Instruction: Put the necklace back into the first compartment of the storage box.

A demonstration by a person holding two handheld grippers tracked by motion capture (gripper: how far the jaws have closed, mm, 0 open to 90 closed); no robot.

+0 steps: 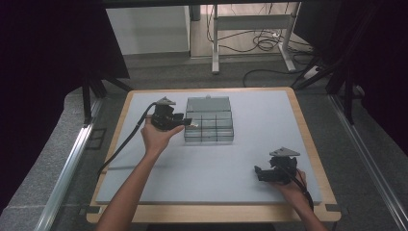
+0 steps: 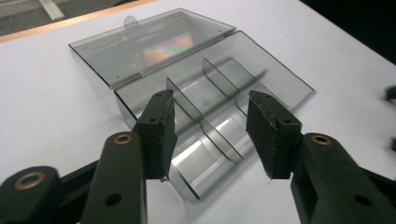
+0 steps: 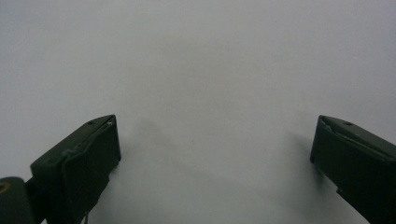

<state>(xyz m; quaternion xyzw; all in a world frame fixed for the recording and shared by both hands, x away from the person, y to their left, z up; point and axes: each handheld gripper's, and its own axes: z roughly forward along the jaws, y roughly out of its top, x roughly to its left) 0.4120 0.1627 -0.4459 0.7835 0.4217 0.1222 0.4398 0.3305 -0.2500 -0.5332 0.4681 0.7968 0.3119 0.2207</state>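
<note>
Box [image 1: 209, 126]: clear smoky plastic, rectangular, lid flat open, thin dividers.
Left gripper [image 1: 188, 122]: released, level at box's side.
Right gripper [image 1: 258, 173]: released, near worktop's front-right corner.

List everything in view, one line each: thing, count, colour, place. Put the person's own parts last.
Compartment box: one, clear grey plastic, lid laid open flat, centre of the mat toward the far side; its compartments look empty.
Mat: one, pale grey, covering the tabletop.
Table: one, light wood edge showing around the mat.
Desk frame: one, pale metal legs, on the floor beyond the table.
Cables: several, black, on the floor under the desk frame.
Left gripper: one, black, jaws open just above the box's near-left end, holding nothing.
Right gripper: one, black, jaws open, low over the mat's near-right part, holding nothing.
Forearms: two, entering from the bottom edge.
</note>
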